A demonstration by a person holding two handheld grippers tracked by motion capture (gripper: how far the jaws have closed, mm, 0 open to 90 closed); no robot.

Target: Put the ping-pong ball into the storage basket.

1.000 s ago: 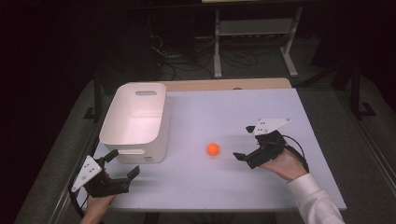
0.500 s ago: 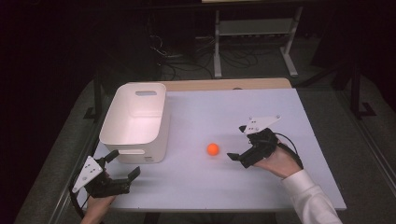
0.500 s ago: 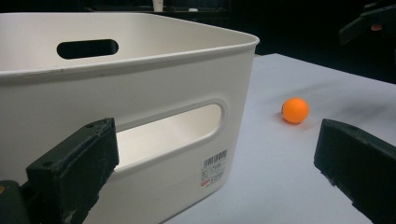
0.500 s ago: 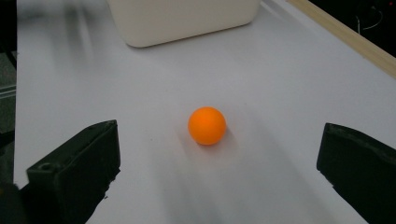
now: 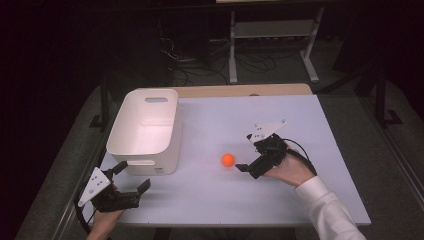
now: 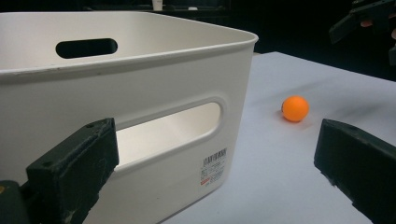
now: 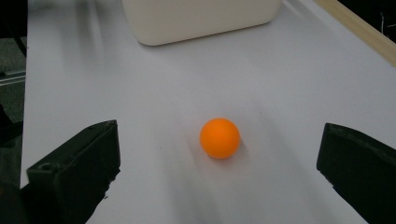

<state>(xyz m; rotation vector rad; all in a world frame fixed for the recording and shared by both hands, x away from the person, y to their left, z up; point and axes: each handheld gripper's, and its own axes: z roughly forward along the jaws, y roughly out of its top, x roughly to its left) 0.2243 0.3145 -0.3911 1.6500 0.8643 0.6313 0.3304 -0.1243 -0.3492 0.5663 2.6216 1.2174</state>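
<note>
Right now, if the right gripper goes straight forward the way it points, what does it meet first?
Most likely the orange ball, lying on the table ahead, centred between the open right gripper fingers; the white bin stands farther behind.

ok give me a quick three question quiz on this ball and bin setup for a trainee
1. True or false: the orange ball lies inside the white bin.
2. Which hand-held gripper is nearer the ball? A) the left hand-held gripper B) the right hand-held gripper
3. Fill in: in the right gripper view the ball sits on the table ahead of the two open ____.

Key
1. False: it lies on the table, to the right of the bin and apart from it.
2. B: its jaws are open, facing the ball without touching it; the left one sits open by the bin's near corner.
3. jaws
</note>
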